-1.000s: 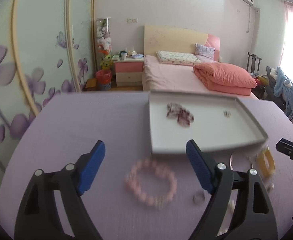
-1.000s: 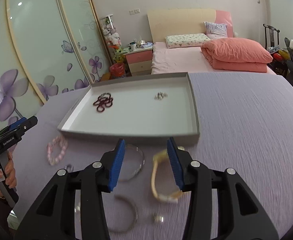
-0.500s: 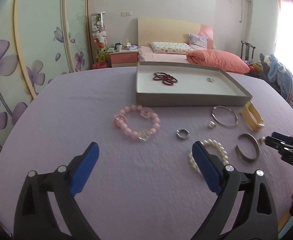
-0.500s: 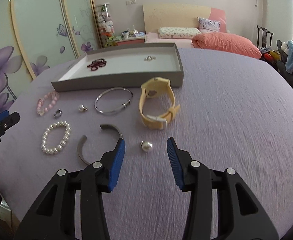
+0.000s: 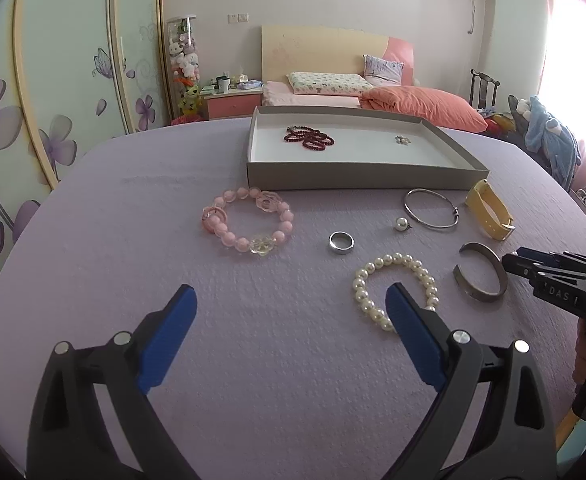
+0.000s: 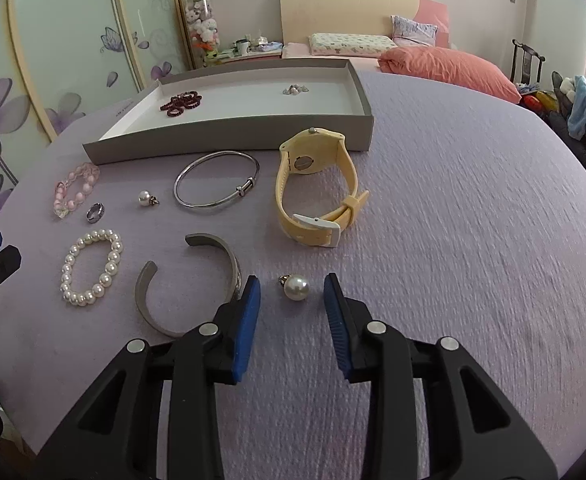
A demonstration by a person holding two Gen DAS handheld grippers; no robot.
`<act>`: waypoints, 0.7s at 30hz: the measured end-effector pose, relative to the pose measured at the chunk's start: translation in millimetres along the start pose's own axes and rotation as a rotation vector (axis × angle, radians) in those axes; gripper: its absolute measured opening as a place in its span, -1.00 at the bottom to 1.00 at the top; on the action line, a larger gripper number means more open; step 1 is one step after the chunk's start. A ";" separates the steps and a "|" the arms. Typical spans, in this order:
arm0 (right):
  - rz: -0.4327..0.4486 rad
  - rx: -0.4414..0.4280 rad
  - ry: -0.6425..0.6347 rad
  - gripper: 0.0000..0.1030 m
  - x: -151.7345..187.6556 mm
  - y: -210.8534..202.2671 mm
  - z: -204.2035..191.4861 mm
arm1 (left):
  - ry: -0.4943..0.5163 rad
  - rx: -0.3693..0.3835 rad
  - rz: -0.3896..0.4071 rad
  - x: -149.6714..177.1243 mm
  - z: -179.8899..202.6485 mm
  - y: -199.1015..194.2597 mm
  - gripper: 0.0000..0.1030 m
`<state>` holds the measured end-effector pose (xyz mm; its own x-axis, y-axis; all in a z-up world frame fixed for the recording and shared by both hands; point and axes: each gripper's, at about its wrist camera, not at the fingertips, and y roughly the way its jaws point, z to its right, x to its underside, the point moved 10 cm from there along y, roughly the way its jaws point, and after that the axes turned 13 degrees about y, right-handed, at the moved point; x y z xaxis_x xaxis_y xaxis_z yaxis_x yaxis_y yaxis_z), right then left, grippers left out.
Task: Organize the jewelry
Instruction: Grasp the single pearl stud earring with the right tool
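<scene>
A grey tray (image 5: 353, 178) (image 6: 229, 142) holds a dark red bead bracelet (image 5: 309, 138) and small earrings (image 5: 403, 141). On the purple cloth lie a pink bead bracelet (image 5: 247, 220), a silver ring (image 5: 341, 242), a white pearl bracelet (image 5: 395, 290) (image 6: 91, 266), a grey cuff (image 6: 189, 286), a thin silver bangle (image 6: 217, 185), a yellow watch (image 6: 317, 188) and two pearl earrings (image 6: 297, 287) (image 6: 145, 199). My left gripper (image 5: 289, 298) is open, wide, above bare cloth. My right gripper (image 6: 291, 286) is open, with the near pearl earring between its fingertips.
The table's rounded edge runs close on the left and right. A bed (image 5: 373, 96) and nightstand (image 5: 233, 100) stand behind the table. Wardrobe doors with purple flowers (image 5: 53, 80) are at the left. A chair with clothes (image 5: 549, 136) is at the right.
Both grippers have pulled back from the tray toward the table's near side. More jewelry has come into view. The right gripper has come closer to the pearl earring, which now lies between its fingertips.
</scene>
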<state>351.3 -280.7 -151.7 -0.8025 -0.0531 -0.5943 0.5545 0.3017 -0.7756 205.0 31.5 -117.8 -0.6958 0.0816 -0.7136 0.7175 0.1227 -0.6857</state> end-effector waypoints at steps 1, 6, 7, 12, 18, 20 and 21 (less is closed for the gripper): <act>0.000 0.004 -0.003 -0.43 -0.2 0.4 -0.3 | -0.001 0.000 -0.003 0.7 0.3 0.7 0.85; 0.001 0.012 -0.003 -0.48 -0.2 0.4 0.4 | -0.006 0.012 -0.021 4.4 2.7 5.1 0.86; 0.001 0.013 -0.003 -0.48 -0.4 0.3 0.2 | -0.005 0.015 -0.023 4.6 3.2 6.0 0.86; 0.002 0.018 -0.006 -0.49 -0.1 0.4 0.1 | 0.000 0.021 -0.031 5.8 6.5 8.7 0.86; 0.002 0.014 -0.005 -0.70 0.6 -0.7 -0.2 | 0.008 0.033 -0.043 4.5 13.6 12.7 0.86; 0.000 0.004 0.001 -0.70 1.8 -1.8 0.6 | 0.012 0.039 -0.046 4.0 16.1 14.5 0.86; -0.001 -0.001 0.004 -0.70 2.0 -2.2 1.0 | 0.014 0.042 -0.050 3.4 17.9 15.8 0.86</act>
<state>348.7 -282.4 -151.4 -0.8039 -0.0497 -0.5926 0.5533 0.3027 -0.7760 214.5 16.1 -133.7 -0.7309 0.0902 -0.6765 0.6825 0.0849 -0.7260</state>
